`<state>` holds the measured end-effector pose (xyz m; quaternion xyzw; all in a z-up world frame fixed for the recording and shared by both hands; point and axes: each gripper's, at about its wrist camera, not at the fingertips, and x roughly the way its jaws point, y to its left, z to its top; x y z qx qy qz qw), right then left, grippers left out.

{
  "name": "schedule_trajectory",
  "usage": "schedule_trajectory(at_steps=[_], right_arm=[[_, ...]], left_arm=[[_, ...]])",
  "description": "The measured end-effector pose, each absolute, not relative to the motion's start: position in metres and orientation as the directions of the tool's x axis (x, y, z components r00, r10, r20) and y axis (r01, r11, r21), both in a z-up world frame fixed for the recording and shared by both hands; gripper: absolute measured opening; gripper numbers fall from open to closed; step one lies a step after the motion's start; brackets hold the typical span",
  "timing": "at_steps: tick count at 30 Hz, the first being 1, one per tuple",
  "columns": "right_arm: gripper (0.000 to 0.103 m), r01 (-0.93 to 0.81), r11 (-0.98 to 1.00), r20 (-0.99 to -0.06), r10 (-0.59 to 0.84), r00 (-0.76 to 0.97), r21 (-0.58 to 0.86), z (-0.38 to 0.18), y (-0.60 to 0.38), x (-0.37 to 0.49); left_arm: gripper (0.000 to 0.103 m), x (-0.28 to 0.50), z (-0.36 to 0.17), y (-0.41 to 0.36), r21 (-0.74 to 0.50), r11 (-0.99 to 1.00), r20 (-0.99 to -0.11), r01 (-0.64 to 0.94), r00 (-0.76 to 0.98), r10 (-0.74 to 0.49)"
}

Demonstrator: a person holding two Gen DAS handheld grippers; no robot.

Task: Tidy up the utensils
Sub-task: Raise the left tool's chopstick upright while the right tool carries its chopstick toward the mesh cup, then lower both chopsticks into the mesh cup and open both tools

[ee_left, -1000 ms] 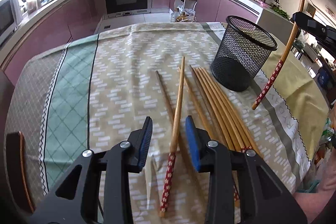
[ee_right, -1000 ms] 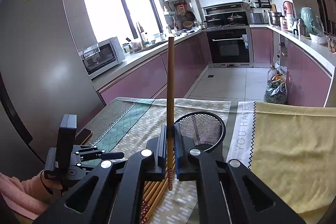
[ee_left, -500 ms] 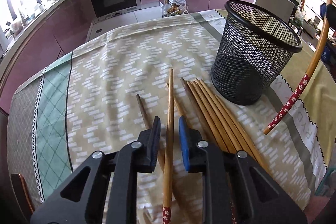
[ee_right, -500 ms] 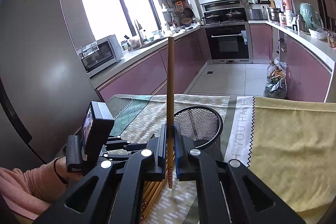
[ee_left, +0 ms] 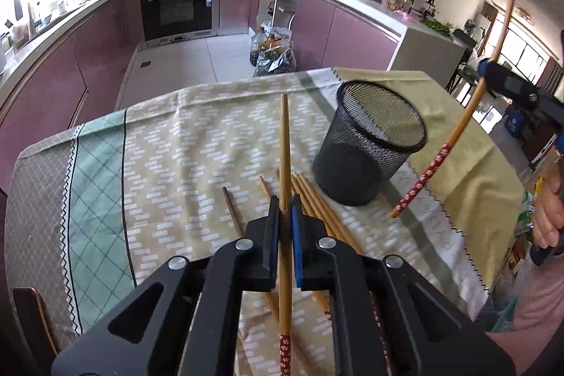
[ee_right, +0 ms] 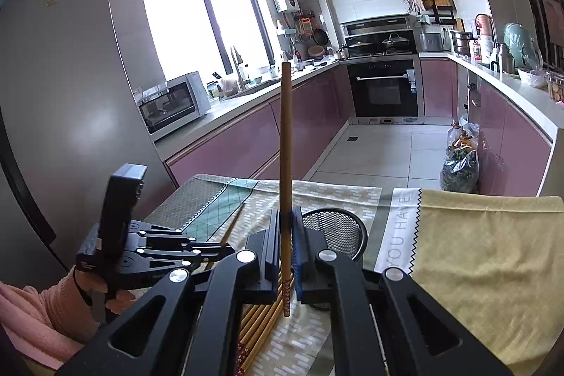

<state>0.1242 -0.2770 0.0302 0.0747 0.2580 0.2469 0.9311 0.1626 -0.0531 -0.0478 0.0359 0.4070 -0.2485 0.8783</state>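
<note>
Left gripper (ee_left: 285, 203) now clamping chopstick (ee_left: 284, 143)

"YOU HAVE" is printed along the tablecloth's (ee_right: 400, 236) grey border strip.

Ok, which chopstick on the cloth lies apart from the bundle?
The darker brown chopstick, lying alone left of the left gripper; the rest lie side by side near the mesh cup.

There was one mesh cup (ee_left: 368, 143). Two chopsticks (ee_left: 284, 164) were held up, and about seven more lay on the counter (ee_left: 176, 143).
</note>
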Motion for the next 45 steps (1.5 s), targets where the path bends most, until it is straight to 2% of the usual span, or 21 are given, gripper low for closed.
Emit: schedule_trajectory(at_steps=[5,12,17,23,27,37,45], right_arm=[[0.006,-0.427,0.868,-0.419,0.497,0.760,0.255,0.044,-0.282,0.124],[0.006,-0.441,0.865,-0.386,0.502,0.774,0.239,0.062,-0.282,0.127],[0.006,-0.431,0.875,-0.358,0.484,0.799,0.219,0.078,-0.287,0.134],[0.006,-0.405,0.893,-0.350,0.450,0.822,0.196,0.087,-0.290,0.149],[0.006,-0.390,0.898,-0.390,0.440,0.809,0.204,0.074,-0.290,0.165],[0.006,-0.376,0.901,-0.580,0.430,0.692,0.219,0.026,-0.276,0.198],[0.007,-0.351,0.906,-0.624,0.419,0.660,0.237,0.008,-0.272,0.213]], left_arm=[[0.007,0.138,-0.002,-0.043,-0.155,0.848,-0.655,0.508,0.589,-0.473],[0.007,0.127,0.054,-0.036,-0.237,0.808,-0.523,0.540,0.630,-0.574],[0.007,0.136,0.083,-0.045,-0.299,0.778,-0.425,0.553,0.652,-0.628],[0.007,0.150,0.102,-0.073,-0.289,0.770,-0.363,0.569,0.679,-0.638],[0.007,0.166,0.092,-0.094,-0.274,0.790,-0.396,0.549,0.684,-0.613],[0.007,0.204,0.020,-0.134,-0.222,0.817,-0.606,0.532,0.581,-0.543],[0.007,0.229,-0.005,-0.138,-0.215,0.833,-0.646,0.509,0.566,-0.512]])
